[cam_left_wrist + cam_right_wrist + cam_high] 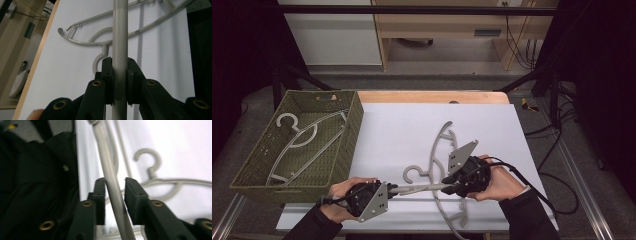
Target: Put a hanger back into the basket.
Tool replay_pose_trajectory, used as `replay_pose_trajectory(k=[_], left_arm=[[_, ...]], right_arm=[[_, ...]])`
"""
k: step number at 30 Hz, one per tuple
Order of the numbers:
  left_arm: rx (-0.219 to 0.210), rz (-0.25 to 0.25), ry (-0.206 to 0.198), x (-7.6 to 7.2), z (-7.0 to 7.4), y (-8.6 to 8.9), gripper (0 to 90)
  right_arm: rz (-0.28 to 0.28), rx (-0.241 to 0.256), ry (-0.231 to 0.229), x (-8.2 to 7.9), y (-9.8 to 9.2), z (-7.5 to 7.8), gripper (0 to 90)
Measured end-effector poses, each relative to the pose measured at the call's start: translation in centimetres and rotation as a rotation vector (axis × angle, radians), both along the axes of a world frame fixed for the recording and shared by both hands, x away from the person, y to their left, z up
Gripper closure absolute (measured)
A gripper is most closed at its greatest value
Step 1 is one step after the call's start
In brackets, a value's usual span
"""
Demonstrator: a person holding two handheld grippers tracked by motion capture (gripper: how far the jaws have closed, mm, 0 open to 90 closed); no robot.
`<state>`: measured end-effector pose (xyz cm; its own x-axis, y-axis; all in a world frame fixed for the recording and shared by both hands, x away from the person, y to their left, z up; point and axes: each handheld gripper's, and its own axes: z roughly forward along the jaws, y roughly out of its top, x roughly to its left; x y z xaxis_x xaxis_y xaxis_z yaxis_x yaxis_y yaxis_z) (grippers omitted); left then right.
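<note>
A grey rod (422,188) spans the gap between my two grippers near the table's front edge. My left gripper (393,189) is shut on one end; in the left gripper view both pads press the rod (120,30), with the left gripper (119,67) clamped tight. My right gripper (449,189) straddles the other end. In the right gripper view the rod (106,157) lies against one pad, with a gap to the other, so the right gripper (115,187) is open. Under the rod a grey hanger (439,145) lies flat on the white sheet, its hook (150,160) pointing toward the left gripper.
An olive woven basket (357,115) stands at the table's left with another grey hanger (302,140) inside. The white sheet (402,125) covers the wooden tabletop. Black frame posts stand at both back corners, and cables trail off the right side.
</note>
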<state>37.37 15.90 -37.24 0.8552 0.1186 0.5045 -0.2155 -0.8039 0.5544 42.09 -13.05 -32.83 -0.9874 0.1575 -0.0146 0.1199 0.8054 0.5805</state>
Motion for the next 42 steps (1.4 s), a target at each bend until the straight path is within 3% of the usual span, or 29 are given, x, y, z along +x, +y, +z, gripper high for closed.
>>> replay_pose_trajectory(k=[1, 2, 4, 5, 6, 7, 9, 14, 16, 17, 19, 22, 27, 32, 33, 38, 42], left_arm=[[-0.009, 0.012, 0.008, 0.1, 0.1, 0.0, 79.9], [-0.013, 0.023, 0.024, 0.1, 0.2, 0.0, 79.9], [-0.011, 0.044, 0.044, 0.2, 0.3, -0.1, 79.8], [-0.011, 0.044, 0.044, 0.2, 0.3, -0.1, 79.9], [-0.025, 0.055, 0.051, 0.1, 0.2, -0.2, 79.8], [-0.035, 0.073, 0.063, 0.2, 0.3, -0.3, 79.9], [-0.031, 0.079, 0.07, 0.3, 0.5, -0.3, 79.8], [-0.086, 0.129, 0.109, 0.7, 1.1, -0.3, 79.8], [-0.101, 0.154, 0.122, 0.8, 1.3, -0.3, 79.8], [-0.105, 0.165, 0.127, 0.9, 1.4, -0.3, 79.8], [-0.13, 0.202, 0.154, 1.3, 1.7, -0.4, 79.8], [-0.156, 0.229, 0.177, 1.7, 2.0, -0.5, 79.8], [-0.206, 0.299, 0.216, 2.3, 2.9, -0.8, 79.7], [-0.237, 0.333, 0.251, 2.7, 3.5, -0.7, 79.7], [-0.259, 0.347, 0.26, 2.9, 3.9, -0.4, 79.7], [-0.3, 0.364, 0.279, 3.3, 4.7, 0.3, 79.7], [-0.323, 0.366, 0.27, 3.5, 6.3, 1.5, 79.7]], right_arm=[[-0.034, 0.038, -0.041, 0.0, -0.4, 0.3, 63.1], [-0.034, 0.038, -0.041, 0.0, -0.4, 0.3, 63.1], [-0.108, 0.116, -0.11, 0.1, -1.3, 0.9, 58.8], [-0.108, 0.116, -0.11, 0.1, -1.3, 0.9, 58.8], [-0.146, 0.166, -0.147, 0.1, -2.0, 1.3, 51.9], [-0.162, 0.188, -0.163, 0.0, -2.3, 1.5, 51.8], [-0.194, 0.21, -0.175, -0.1, -2.9, 1.7, 48.5], [-0.263, 0.249, -0.198, -0.4, -4.3, 1.5, 40.7], [-0.325, 0.305, -0.22, -0.5, -5.5, 1.1, 34.1], [-0.325, 0.305, -0.22, -0.5, -5.5, 1.1, 34.1], [-0.381, 0.373, -0.235, -0.7, -6.6, 0.5, 27.1], [-0.43, 0.412, -0.255, -0.9, -7.3, 0.0, 20.6], [-0.543, 0.473, -0.259, -1.3, -8.6, -1.6, 13.2], [-0.608, 0.515, -0.243, -1.4, -9.5, -2.8, 9.1], [-0.638, 0.532, -0.244, -1.4, -9.9, -3.3, 8.2], [-0.687, 0.547, -0.248, -1.4, -10.5, -4.1, 7.2], [-0.716, 0.55, -0.24, -1.4, -10.9, -4.7, 6.7]])
